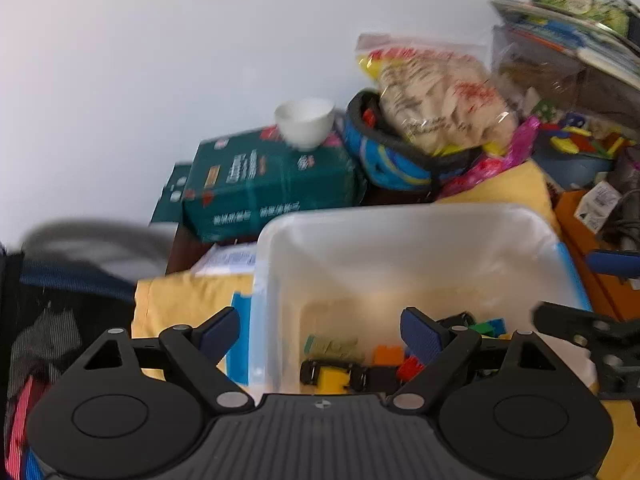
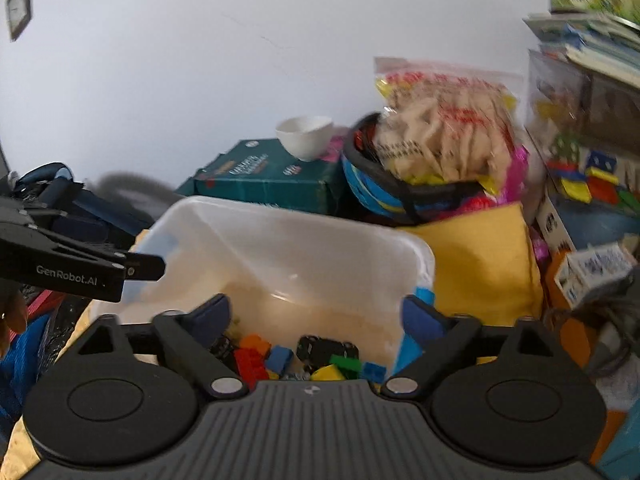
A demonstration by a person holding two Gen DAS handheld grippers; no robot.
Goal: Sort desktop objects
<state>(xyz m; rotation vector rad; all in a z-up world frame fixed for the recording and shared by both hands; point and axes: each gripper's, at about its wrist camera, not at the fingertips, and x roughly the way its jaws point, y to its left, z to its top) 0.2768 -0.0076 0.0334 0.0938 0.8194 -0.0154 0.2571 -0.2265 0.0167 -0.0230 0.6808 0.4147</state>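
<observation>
Plain white wall (image 2: 160, 80) behind – small dark-framed picture (image 2: 18, 6) hung upper left.

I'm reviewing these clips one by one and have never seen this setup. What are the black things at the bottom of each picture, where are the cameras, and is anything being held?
There is no robot here: a person holds a two-finger gripper in each hand, and each gripper carries a wide-angle camera looking forward along its fingers. One picture comes from the left gripper, the other from the right gripper; the black shapes with blue pads belong to each gripper itself. Both are open and hold nothing. Both hang over a clear plastic bin on a yellow cloth; the bin holds colored toy bricks and a small toy car. Behind it, a white bowl sits on a green box, beside a bag of snacks. The pictures are somewhat blurred.
</observation>
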